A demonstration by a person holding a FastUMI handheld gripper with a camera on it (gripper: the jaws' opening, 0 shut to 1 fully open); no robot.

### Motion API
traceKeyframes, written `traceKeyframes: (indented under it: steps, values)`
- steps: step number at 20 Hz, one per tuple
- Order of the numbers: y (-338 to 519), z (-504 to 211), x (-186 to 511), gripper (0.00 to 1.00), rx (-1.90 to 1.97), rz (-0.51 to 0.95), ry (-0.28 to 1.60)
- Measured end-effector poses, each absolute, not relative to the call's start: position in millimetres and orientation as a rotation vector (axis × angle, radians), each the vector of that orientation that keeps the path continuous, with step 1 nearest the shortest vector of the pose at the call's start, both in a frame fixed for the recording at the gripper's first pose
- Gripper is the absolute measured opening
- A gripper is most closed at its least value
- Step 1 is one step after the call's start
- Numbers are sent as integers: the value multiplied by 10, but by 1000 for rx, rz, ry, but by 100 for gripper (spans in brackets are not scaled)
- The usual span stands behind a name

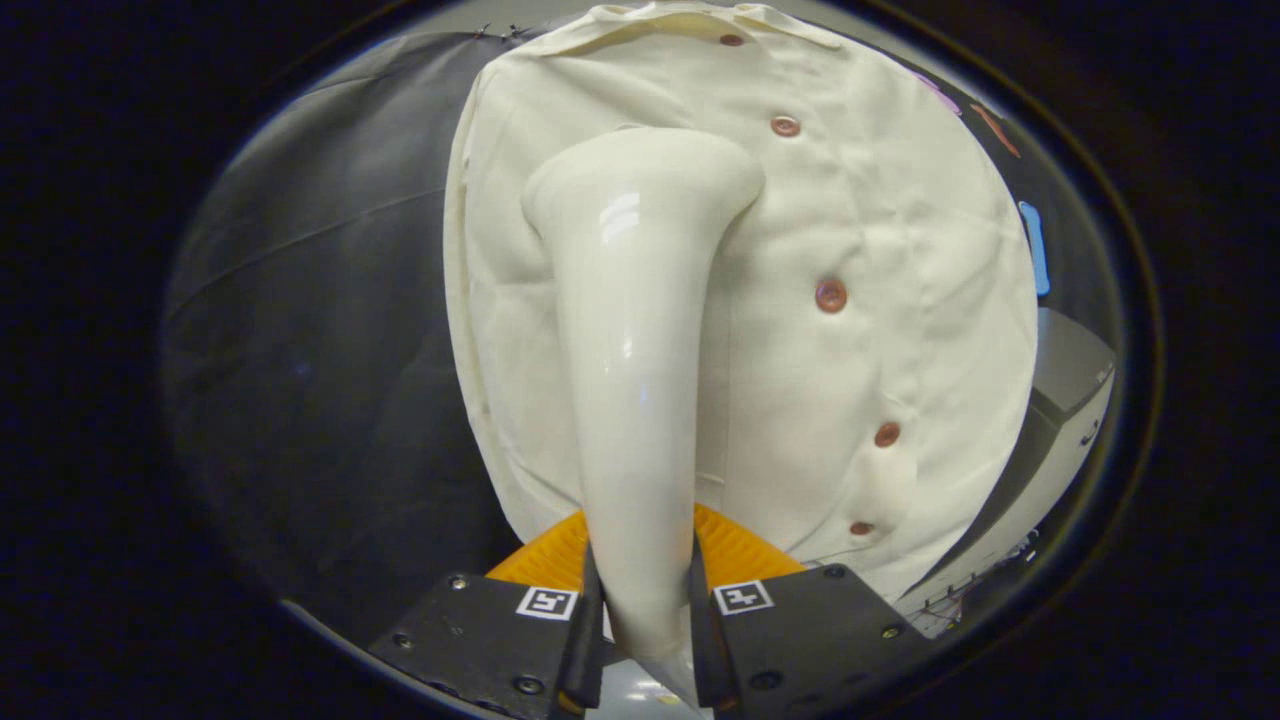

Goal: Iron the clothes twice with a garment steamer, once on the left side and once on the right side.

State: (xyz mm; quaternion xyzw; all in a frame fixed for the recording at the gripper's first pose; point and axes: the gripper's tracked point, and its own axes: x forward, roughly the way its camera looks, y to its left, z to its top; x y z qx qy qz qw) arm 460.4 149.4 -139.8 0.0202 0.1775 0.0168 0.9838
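The tool [645, 620] is clamped on the glossy, rigid, likely slippery steamer [640, 350] by its narrow handle, its head against the soft hanging shirt [900, 250].

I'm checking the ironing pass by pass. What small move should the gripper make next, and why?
Probably draw the steamer down the shirt: the gripper is shut on its handle, and its head sits high on the panel left of the buttons.
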Motion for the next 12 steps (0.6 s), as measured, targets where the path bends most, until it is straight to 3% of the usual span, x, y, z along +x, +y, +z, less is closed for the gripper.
traceKeyframes:
  steps: [12]
  values:
    - [1548, -1964, 4518, 34, 24, 35, 482]
